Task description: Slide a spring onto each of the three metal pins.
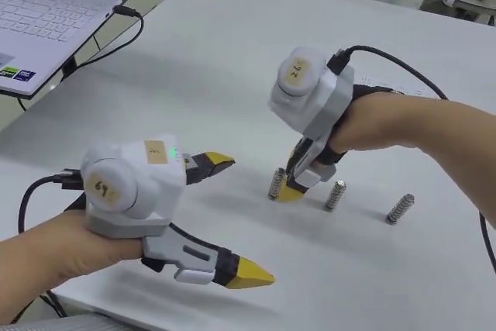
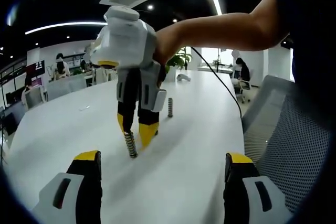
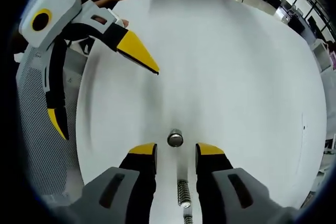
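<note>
Left gripper (image 2: 163, 157): my jaws spread wide (yellow tips).
Right gripper (image 3: 176, 149): my jaws slightly parted, spring (image 3: 175, 138) just beyond the tips.

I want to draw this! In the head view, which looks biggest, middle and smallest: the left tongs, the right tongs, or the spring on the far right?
1. left tongs: look largest, but they are nearer the camera, so that may be why.
2. right tongs: a bit smaller.
3. spring on the far right: by far the smallest.

open laptop (image 1: 46, 13) at table (image 1: 232, 60) corner – black cable (image 1: 128, 12) plugged into side; mesh chair (image 2: 294, 129) beside table edge – light strip (image 2: 63, 25) overhead.
</note>
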A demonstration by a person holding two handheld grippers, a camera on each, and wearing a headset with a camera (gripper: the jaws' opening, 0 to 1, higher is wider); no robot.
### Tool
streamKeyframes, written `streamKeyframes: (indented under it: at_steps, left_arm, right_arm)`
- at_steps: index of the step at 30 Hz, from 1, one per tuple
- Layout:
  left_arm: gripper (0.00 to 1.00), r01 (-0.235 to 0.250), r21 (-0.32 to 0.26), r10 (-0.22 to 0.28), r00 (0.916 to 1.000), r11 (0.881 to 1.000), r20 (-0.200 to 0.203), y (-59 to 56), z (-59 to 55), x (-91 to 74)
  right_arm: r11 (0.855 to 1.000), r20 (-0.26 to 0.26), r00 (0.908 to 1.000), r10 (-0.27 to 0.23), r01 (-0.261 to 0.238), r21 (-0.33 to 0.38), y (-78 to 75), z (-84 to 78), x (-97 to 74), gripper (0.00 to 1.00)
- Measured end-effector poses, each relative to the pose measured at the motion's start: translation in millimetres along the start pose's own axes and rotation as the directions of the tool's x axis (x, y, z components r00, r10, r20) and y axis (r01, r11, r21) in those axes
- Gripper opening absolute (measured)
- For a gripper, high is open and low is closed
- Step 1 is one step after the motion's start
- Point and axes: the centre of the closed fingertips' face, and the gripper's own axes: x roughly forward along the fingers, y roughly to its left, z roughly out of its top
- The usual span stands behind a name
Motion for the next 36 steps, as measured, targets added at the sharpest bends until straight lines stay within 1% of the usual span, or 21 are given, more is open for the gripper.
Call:
streamKeyframes:
  at_steps: [11,19,21,25,32,36]
  left_arm:
    - [0.96,0.005,0.001,-0.005,1.0000,1.000,-0.006,-2.4,0.0,1.0]
    - [0.96,0.009,0.001,-0.009,0.9998,1.000,-0.016,-3.4,-1.9,1.7]
    - [0.96,0.010,0.002,-0.010,0.9998,1.000,-0.017,-3.3,-1.6,2.3]
    - [0.97,0.011,0.001,-0.011,0.9998,1.000,-0.019,-3.2,-1.5,3.2]
    - [0.97,0.014,0.001,-0.014,0.9996,1.000,-0.024,-3.5,-2.3,3.8]
    - [0.97,0.014,-0.001,-0.014,0.9996,1.000,-0.025,-4.1,-2.0,3.1]
  right_arm:
    - [0.998,0.022,0.9993,-0.030,0.029,0.052,-8.5,-20.4,-11.5,0.32]
    - [0.994,0.038,0.9980,-0.051,0.047,0.095,-12.4,-34.6,-17.4,0.35]
    - [0.993,0.042,0.9974,-0.058,0.054,0.102,-16.6,-38.6,-18.7,0.35]
    - [0.990,0.053,0.9958,-0.074,0.068,0.122,-19.1,-45.4,-23.3,0.36]
    - [0.985,0.071,0.9927,-0.097,0.086,0.149,-20.3,-56.5,-27.7,0.39]
    - [0.982,0.074,0.9914,-0.108,0.095,0.161,-19.7,-62.4,-28.8,0.39]
